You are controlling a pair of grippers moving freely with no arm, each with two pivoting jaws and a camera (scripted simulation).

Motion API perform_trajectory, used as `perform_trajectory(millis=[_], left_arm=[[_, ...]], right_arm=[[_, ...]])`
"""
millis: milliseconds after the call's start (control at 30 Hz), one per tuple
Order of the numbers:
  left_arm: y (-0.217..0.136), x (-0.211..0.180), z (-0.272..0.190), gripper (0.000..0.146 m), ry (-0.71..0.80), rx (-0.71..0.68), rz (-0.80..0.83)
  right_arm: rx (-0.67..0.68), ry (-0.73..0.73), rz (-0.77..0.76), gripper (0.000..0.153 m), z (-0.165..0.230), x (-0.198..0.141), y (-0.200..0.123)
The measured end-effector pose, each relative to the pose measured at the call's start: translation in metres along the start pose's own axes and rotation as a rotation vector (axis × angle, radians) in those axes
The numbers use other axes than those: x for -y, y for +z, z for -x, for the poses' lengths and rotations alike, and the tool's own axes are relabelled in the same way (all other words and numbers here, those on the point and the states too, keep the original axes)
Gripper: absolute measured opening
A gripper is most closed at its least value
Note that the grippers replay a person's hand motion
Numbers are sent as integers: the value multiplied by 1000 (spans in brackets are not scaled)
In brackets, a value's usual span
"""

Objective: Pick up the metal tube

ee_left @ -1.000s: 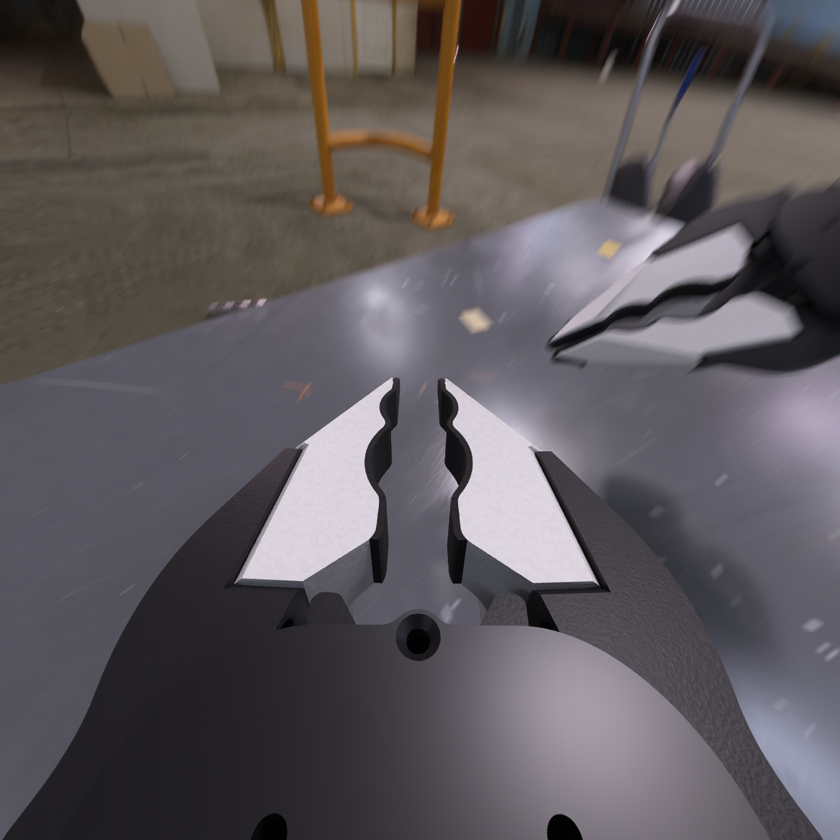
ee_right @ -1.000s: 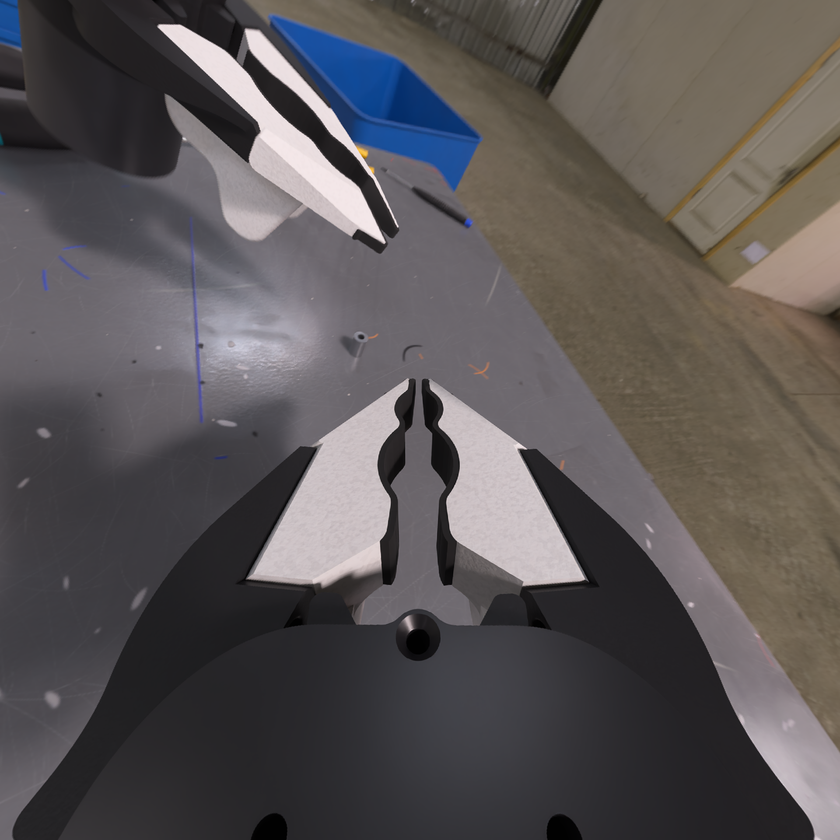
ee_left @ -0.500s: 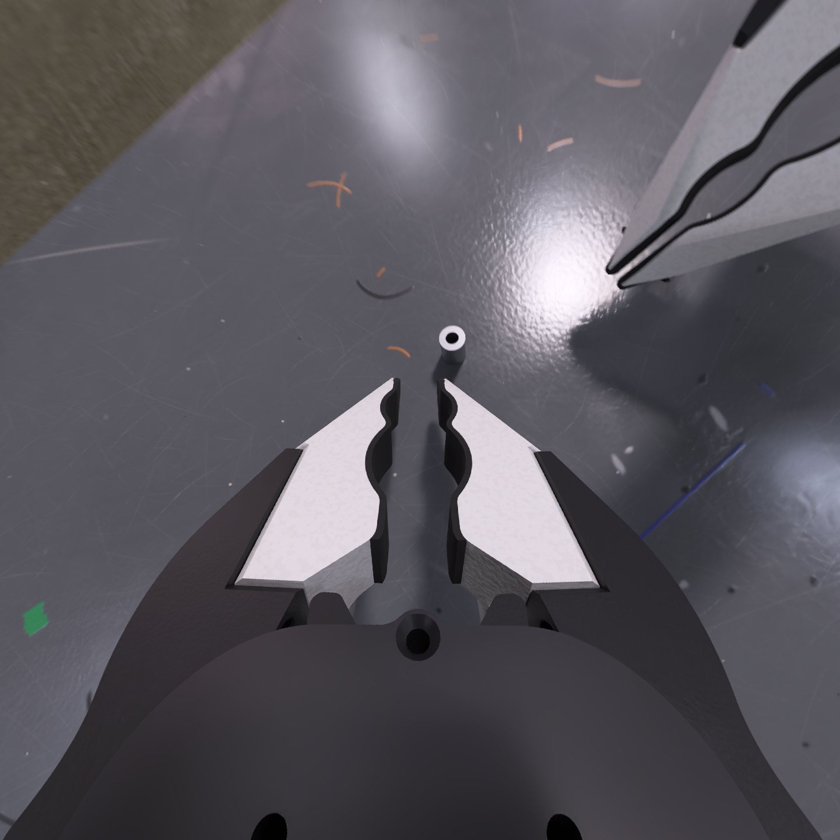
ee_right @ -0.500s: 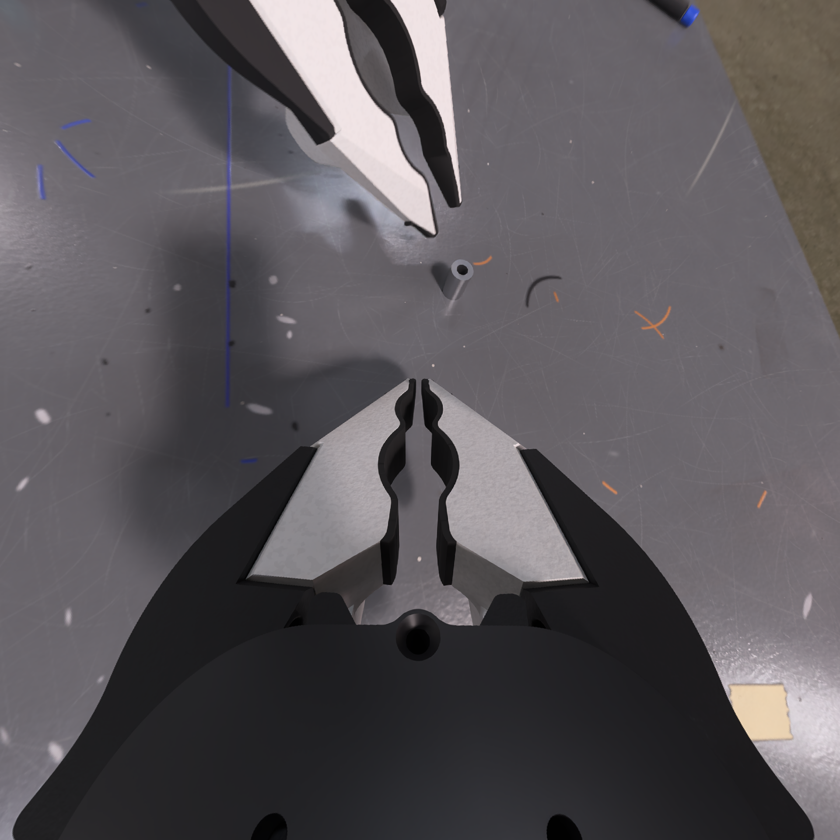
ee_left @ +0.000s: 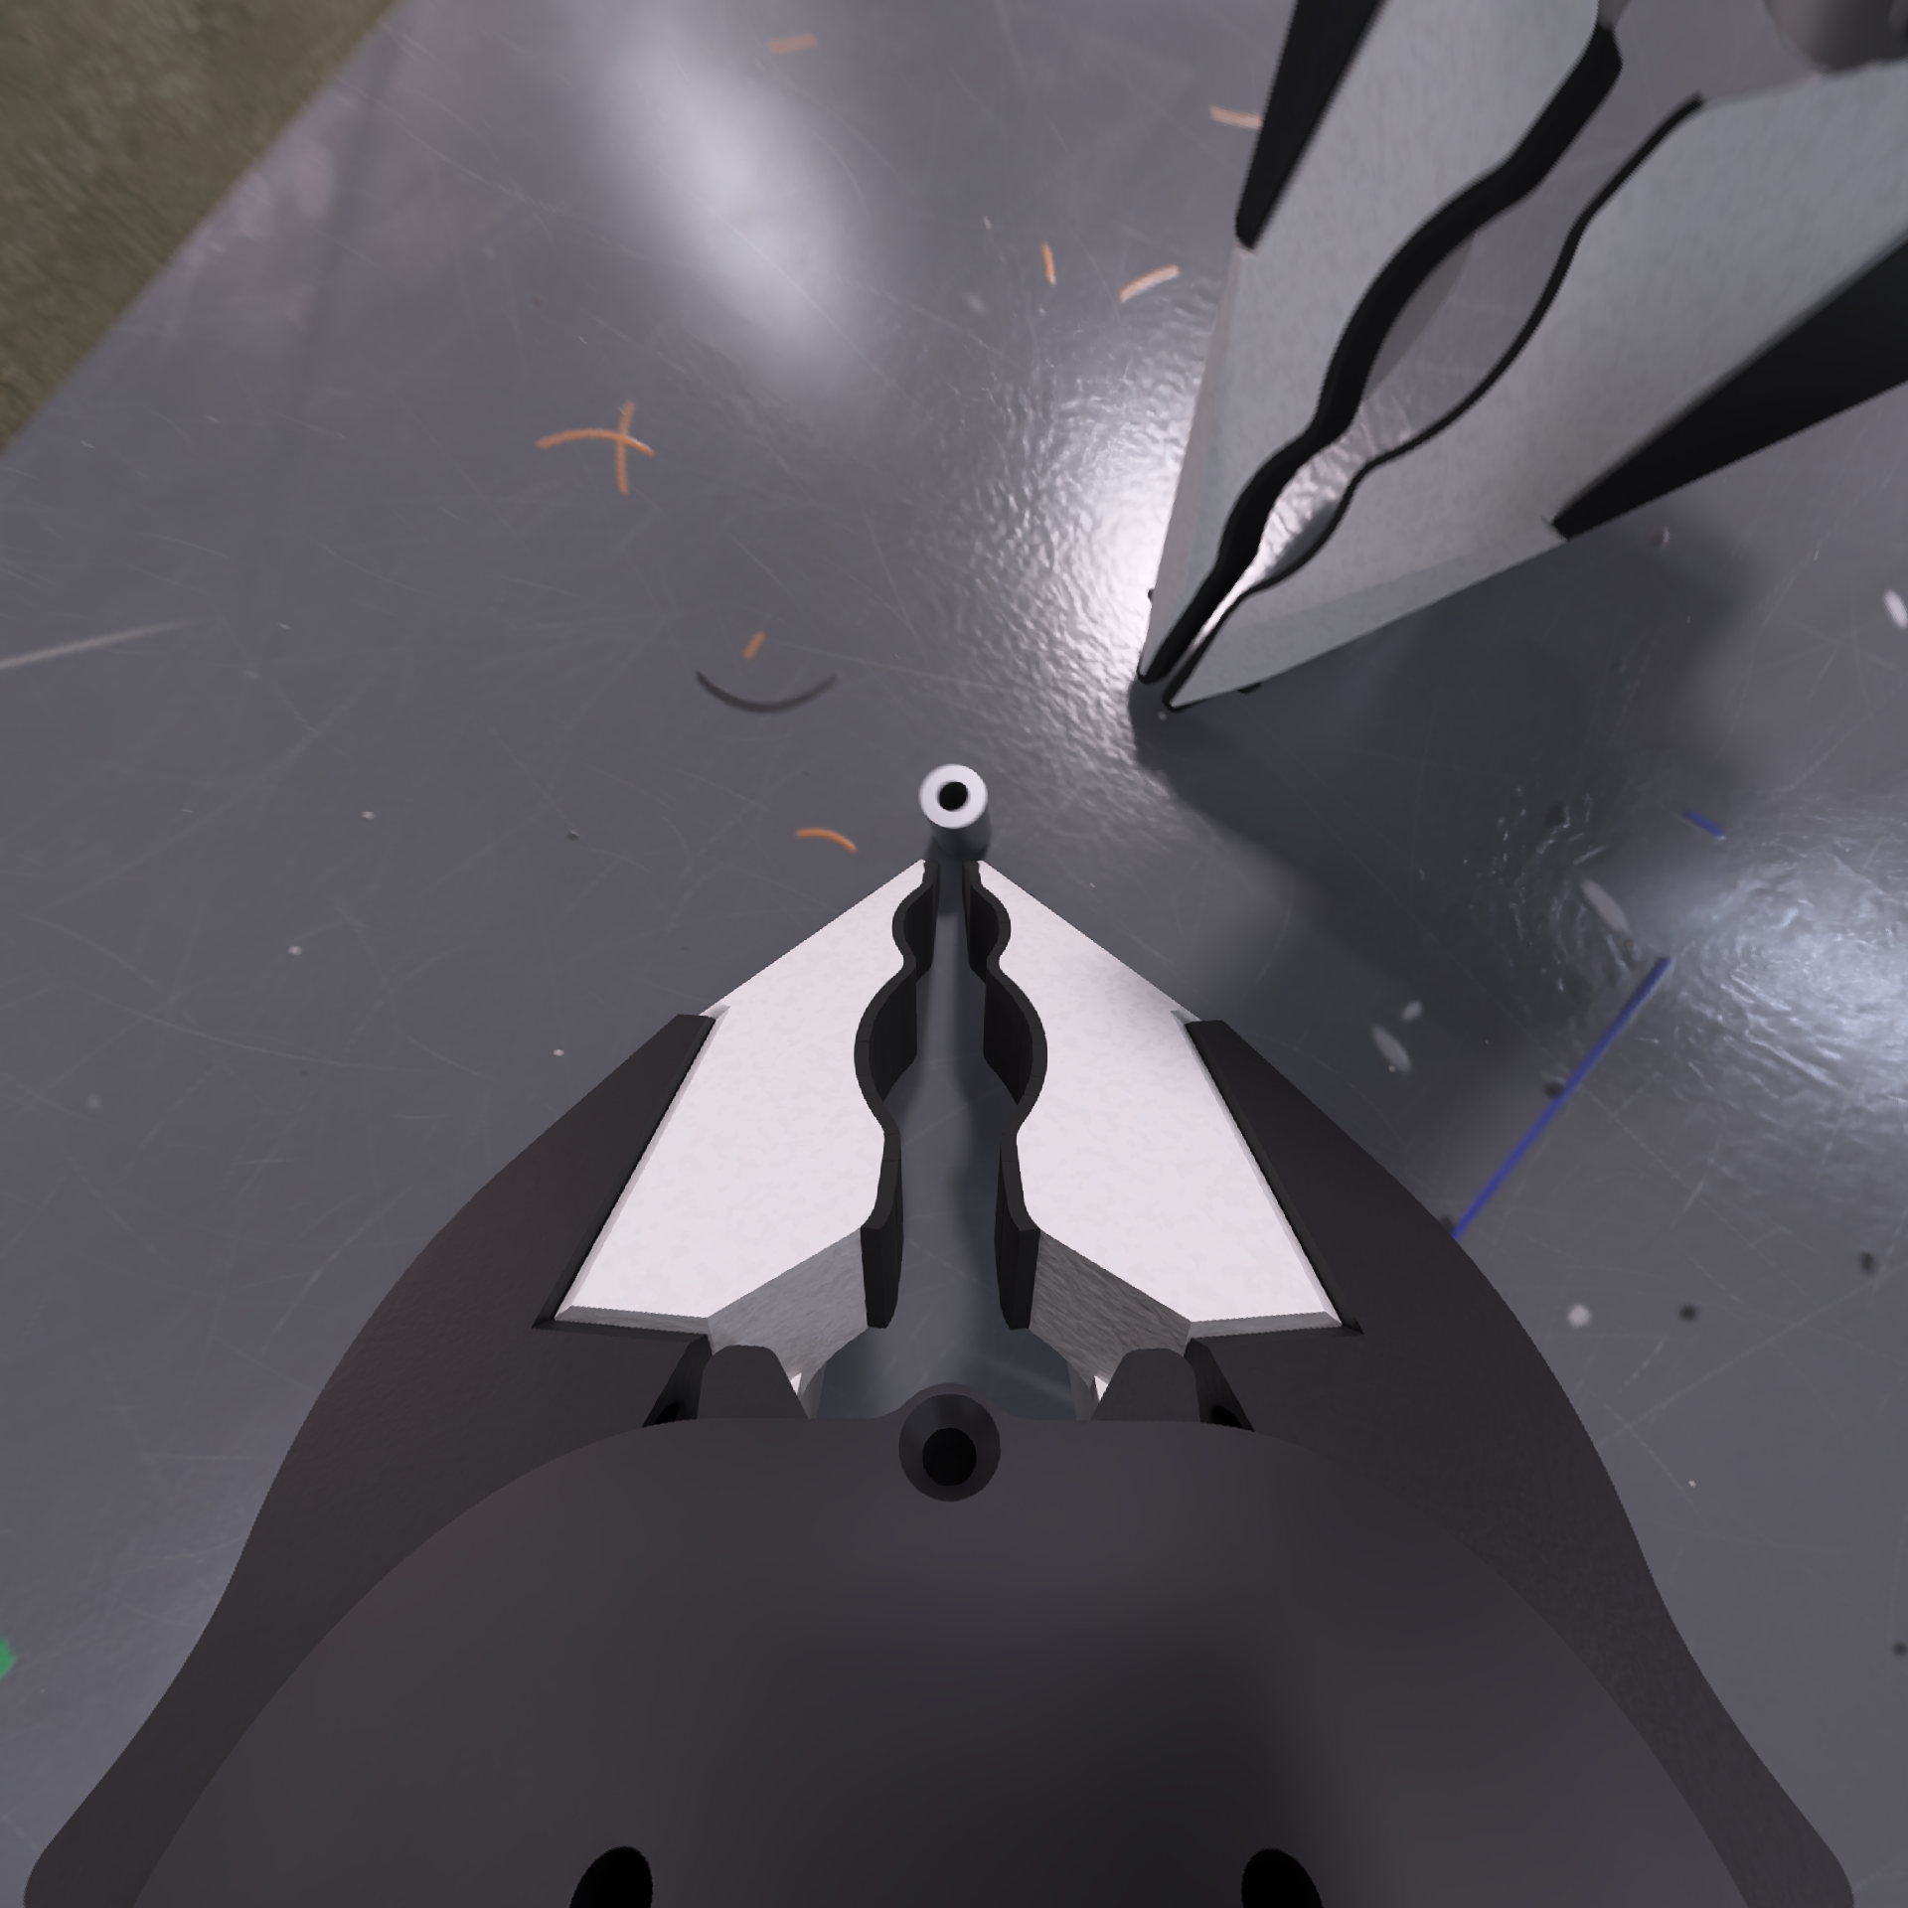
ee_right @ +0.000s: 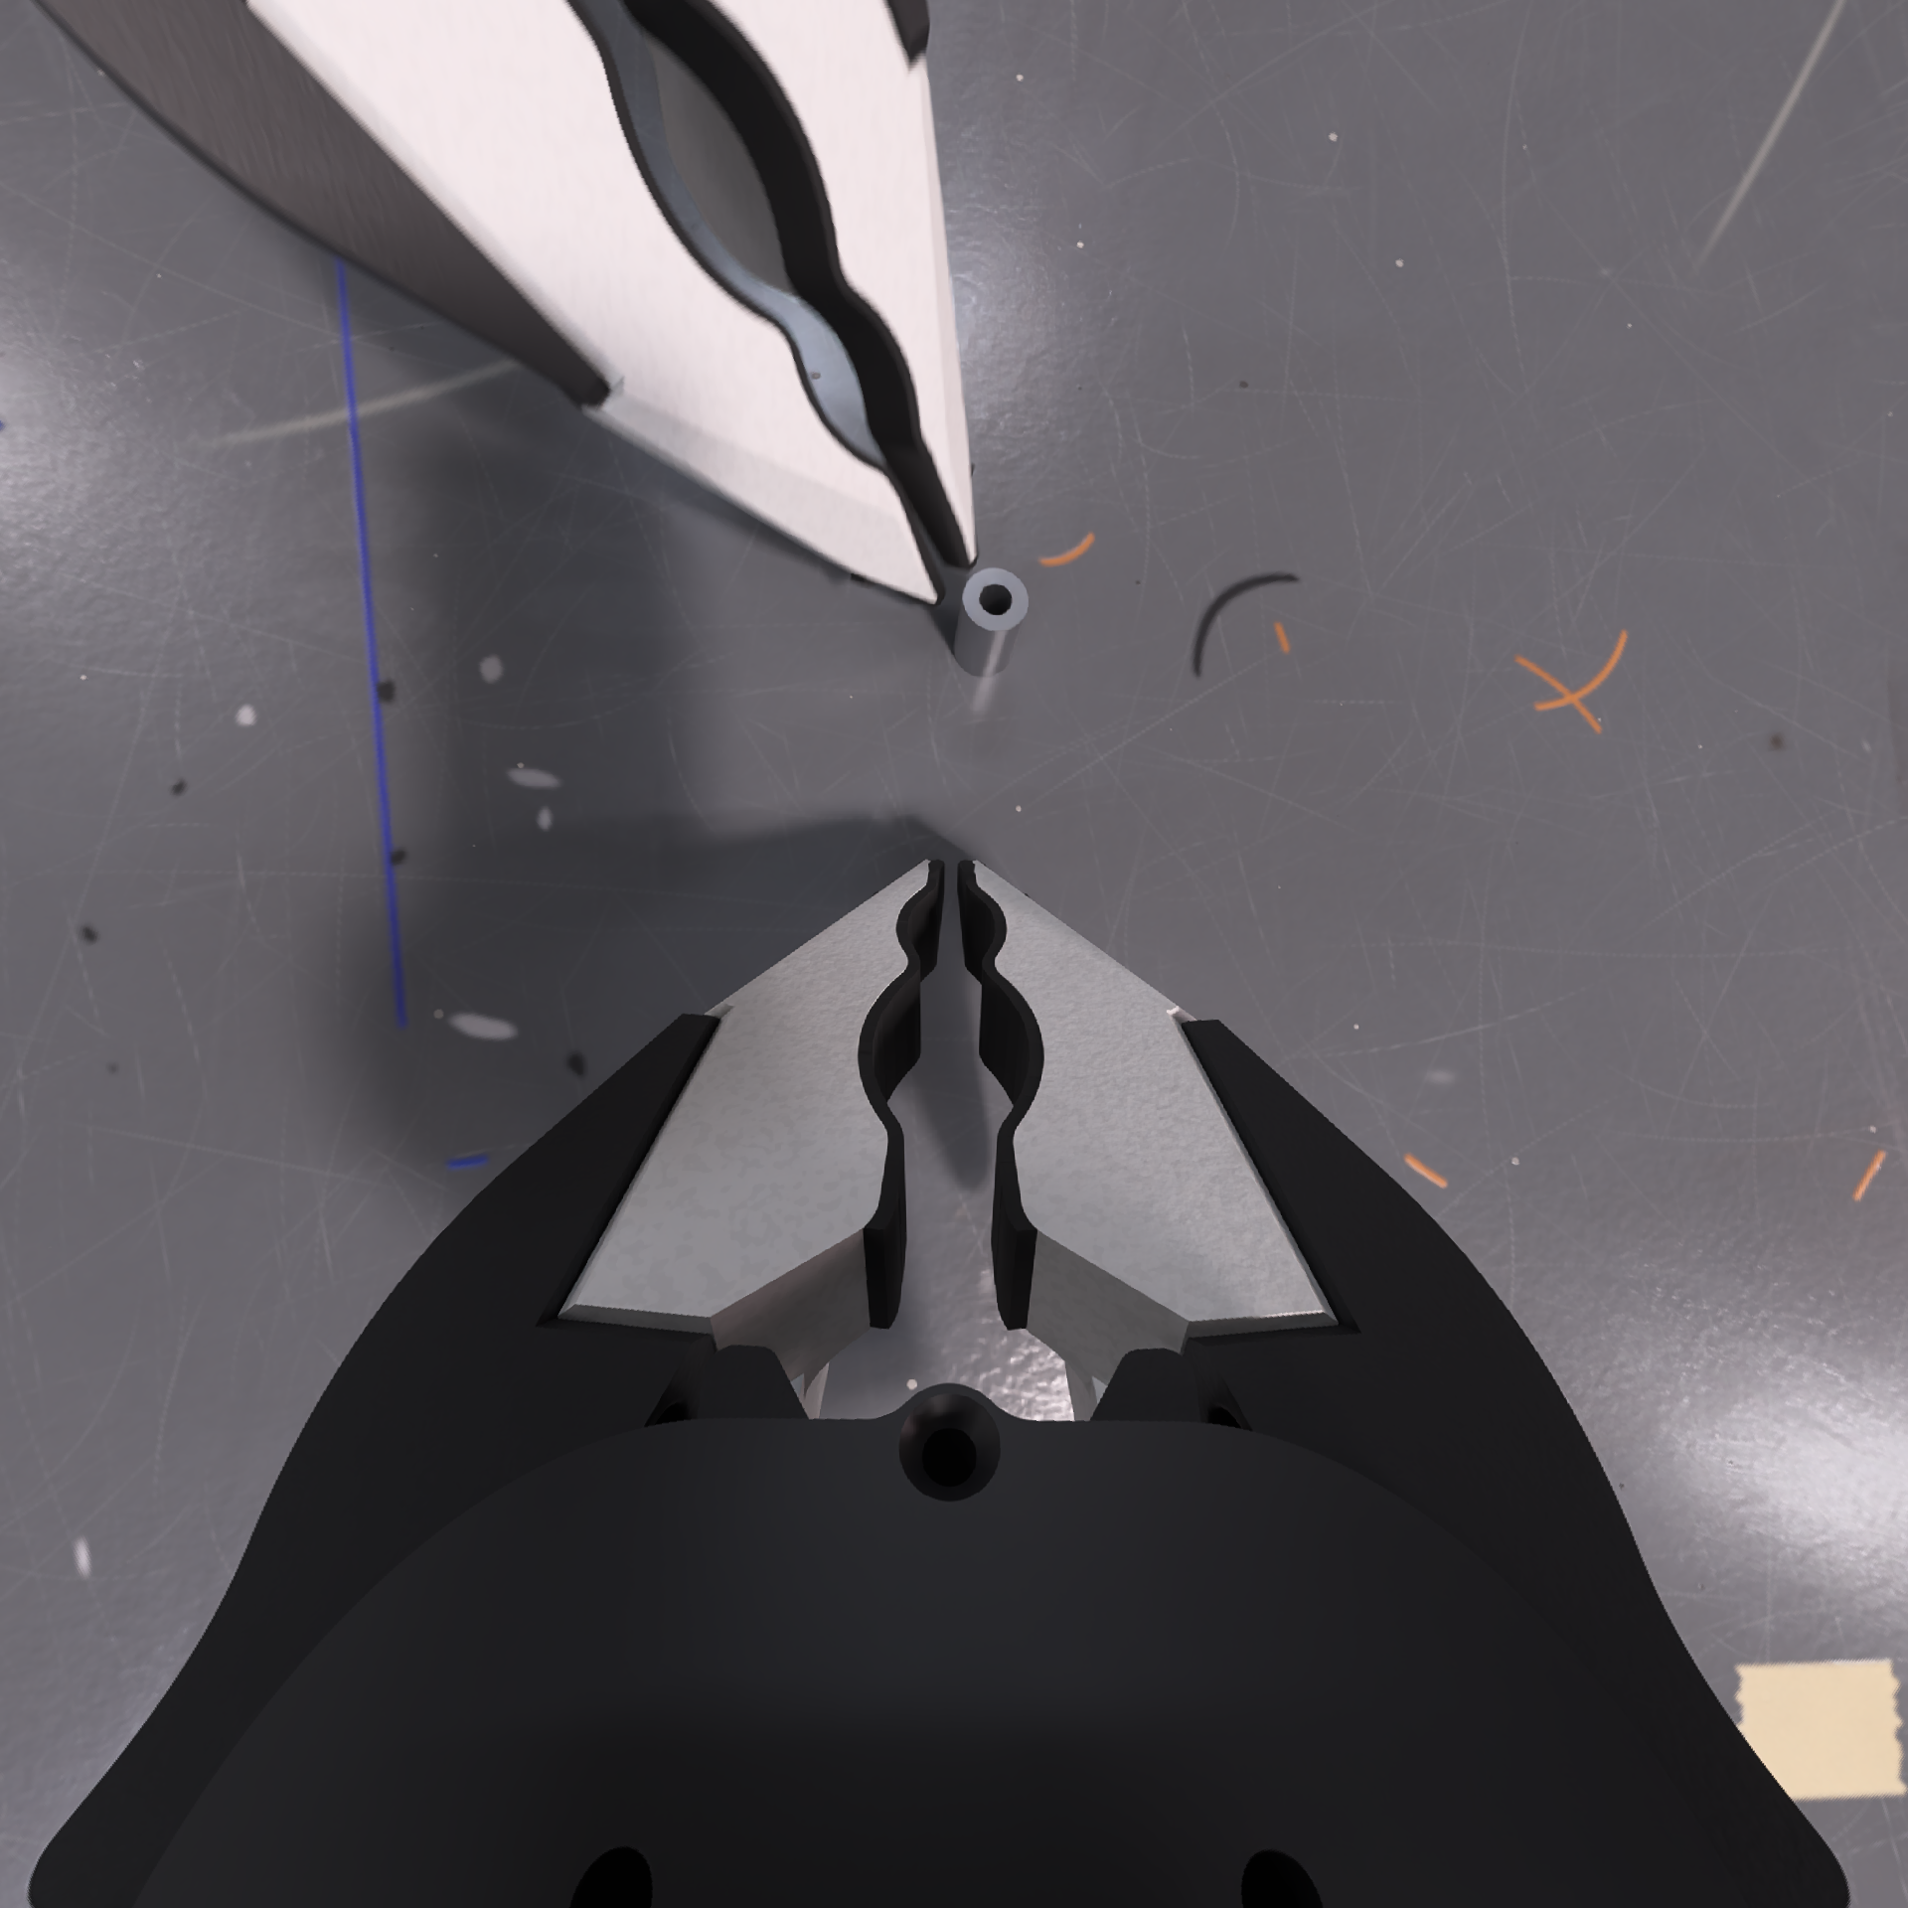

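Observation:
The metal tube is a short grey cylinder with a hole down its middle, standing upright on the grey table. My left gripper has its fingertips closed against the tube's sides; the tube's top shows just past the tips. In the right wrist view the tube stands at the left gripper's tips. My right gripper is shut and empty, a short way in front of the tube. It also shows in the left wrist view, tips down close to the table, to the right of the tube.
The table carries orange scratch marks, a black arc mark and a thin blue line. A piece of tan tape lies at the near right. The table edge and brown floor are at the far left.
My left gripper moved forward and down onto the tube, and its fingers closed from a wider gap. The right gripper came lower and nearer the tube, still shut.

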State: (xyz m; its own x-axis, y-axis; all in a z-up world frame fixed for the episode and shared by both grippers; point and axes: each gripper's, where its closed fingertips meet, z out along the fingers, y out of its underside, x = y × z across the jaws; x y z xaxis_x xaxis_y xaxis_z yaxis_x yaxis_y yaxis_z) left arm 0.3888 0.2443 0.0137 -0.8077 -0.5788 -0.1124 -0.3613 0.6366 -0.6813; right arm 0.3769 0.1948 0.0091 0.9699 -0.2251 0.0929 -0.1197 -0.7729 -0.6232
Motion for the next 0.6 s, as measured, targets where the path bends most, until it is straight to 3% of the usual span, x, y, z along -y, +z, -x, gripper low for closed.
perform_trajectory(millis=[200, 600], left_arm=[[4, 2, 7, 20, 17, -26, 1], [16, 8, -2, 12, -32, -109, -30]], right_arm=[[4, 9, -8, 2, -2, -1, 0], [14, 11, -11, 3, -2, -2, -1]])
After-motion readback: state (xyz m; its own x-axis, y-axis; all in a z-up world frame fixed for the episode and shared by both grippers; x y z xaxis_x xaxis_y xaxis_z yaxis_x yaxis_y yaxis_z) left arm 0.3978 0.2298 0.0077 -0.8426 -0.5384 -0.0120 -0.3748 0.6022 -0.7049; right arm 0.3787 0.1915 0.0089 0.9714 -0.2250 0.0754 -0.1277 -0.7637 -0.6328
